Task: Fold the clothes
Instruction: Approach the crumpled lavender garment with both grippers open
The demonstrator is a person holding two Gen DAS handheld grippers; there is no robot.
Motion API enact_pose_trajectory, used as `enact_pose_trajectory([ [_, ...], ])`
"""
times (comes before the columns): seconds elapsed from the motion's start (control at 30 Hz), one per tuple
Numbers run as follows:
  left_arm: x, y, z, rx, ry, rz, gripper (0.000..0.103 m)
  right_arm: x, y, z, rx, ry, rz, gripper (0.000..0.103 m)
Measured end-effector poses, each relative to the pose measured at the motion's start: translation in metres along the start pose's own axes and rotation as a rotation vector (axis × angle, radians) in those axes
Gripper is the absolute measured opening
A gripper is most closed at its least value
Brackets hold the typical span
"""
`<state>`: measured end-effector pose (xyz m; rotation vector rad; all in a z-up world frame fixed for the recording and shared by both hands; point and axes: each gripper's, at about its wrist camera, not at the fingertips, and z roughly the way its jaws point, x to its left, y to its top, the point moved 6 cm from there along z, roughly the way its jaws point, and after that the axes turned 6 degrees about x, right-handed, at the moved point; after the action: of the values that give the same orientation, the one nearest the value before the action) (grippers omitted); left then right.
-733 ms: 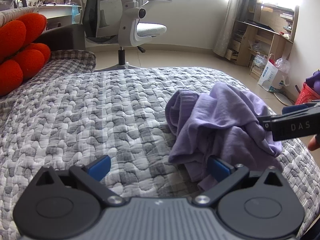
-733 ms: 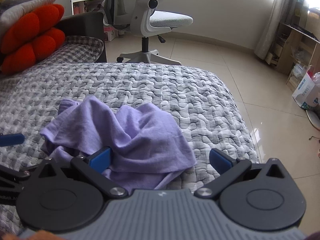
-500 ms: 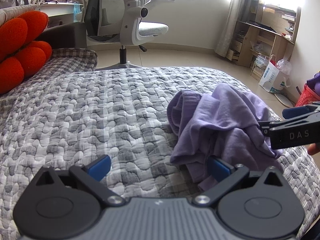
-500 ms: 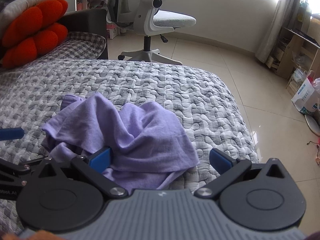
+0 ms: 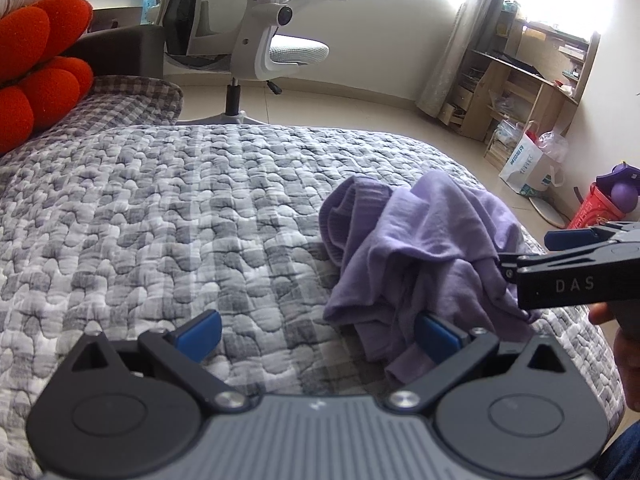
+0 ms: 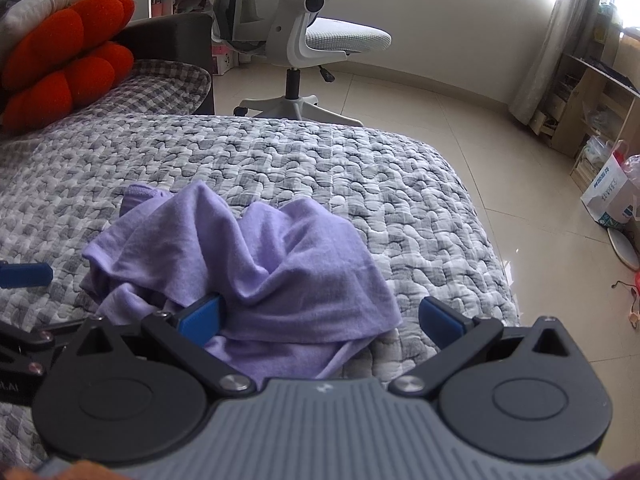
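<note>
A crumpled purple garment [image 6: 240, 264] is seen heaped on the grey checked quilt [image 6: 320, 168], centre-left in the right wrist view and right of centre in the left wrist view [image 5: 420, 256]. The right gripper [image 6: 320, 320] is held over its near edge, jaws spread wide, nothing pinched (its left pad touches a fold). The left gripper [image 5: 318, 330] is likewise spread wide, its right pad against the cloth. An orange cushion [image 5: 36, 64] is seen upper left, an office chair [image 6: 304, 36] at the top beyond the bed.
</note>
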<state>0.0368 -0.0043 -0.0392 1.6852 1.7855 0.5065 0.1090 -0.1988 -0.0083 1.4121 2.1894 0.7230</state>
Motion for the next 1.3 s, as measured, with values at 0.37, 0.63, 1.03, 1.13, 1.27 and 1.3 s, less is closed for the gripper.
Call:
enact_pose_trajectory([
  [0.37,-0.014,0.004,0.004,0.007,0.007,0.012,0.103,0.003,0.005,-0.006,-0.023,0.101,0.064,0.103],
  [0.63,-0.025,0.001,0.016,-0.007,0.055,0.031,0.103,0.010,0.002,-0.005,-0.031,0.114,0.052,0.103],
  [1.03,-0.035,-0.011,0.016,-0.008,0.106,0.041,0.103,0.012,-0.003,0.007,0.020,0.189,0.149,0.103],
  [1.13,-0.037,-0.014,0.016,-0.013,0.096,0.057,0.103,0.007,-0.006,0.016,0.057,0.232,0.224,0.103],
  [1.27,-0.032,-0.012,0.012,-0.019,0.035,0.000,0.103,0.004,-0.006,0.021,0.069,0.255,0.290,0.103],
  [1.3,-0.027,-0.011,0.011,-0.021,0.017,-0.031,0.103,0.004,-0.006,0.020,0.067,0.254,0.290,0.103],
])
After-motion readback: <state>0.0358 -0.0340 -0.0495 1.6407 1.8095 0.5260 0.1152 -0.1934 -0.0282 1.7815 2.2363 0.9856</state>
